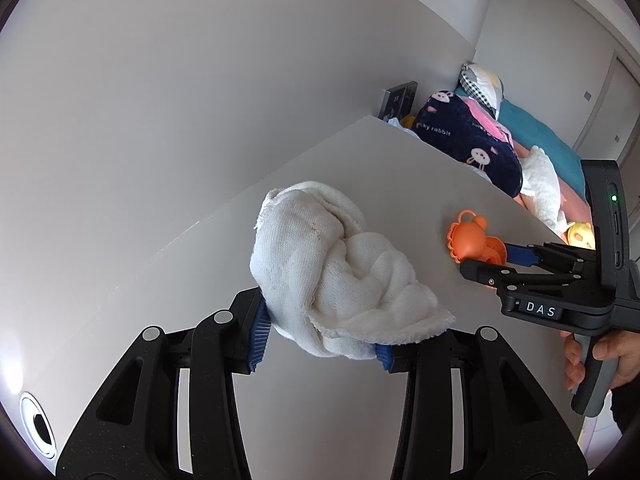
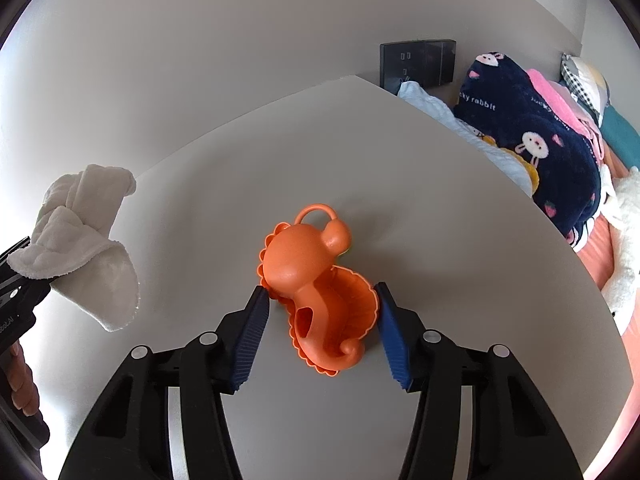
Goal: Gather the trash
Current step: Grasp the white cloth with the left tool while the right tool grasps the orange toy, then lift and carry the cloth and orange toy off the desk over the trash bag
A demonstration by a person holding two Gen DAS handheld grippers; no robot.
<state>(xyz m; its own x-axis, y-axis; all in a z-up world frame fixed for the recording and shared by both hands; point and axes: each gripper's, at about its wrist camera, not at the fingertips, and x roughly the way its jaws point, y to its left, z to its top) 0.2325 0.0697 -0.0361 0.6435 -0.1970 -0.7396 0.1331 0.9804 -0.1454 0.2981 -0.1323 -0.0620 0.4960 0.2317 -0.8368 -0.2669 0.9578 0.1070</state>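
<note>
My left gripper (image 1: 320, 334) is shut on a crumpled white cloth (image 1: 328, 268) and holds it above the grey table (image 1: 360, 420). The cloth also shows at the left of the right wrist view (image 2: 80, 240), hanging from the left gripper. My right gripper (image 2: 320, 316) has its blue pads on both sides of an orange plastic toy (image 2: 316, 280) that rests on the table (image 2: 460, 240). The pads touch the toy's scalloped edges. In the left wrist view the right gripper (image 1: 516, 258) reaches to the toy (image 1: 472, 240) from the right.
A bed with a navy rabbit blanket (image 2: 552, 144), a white plush (image 2: 624, 240) and pillows (image 1: 480, 84) lies past the table's right edge. A dark wall socket panel (image 2: 416, 62) sits behind the table. A round white cable hole (image 1: 38, 428) is at the table's left.
</note>
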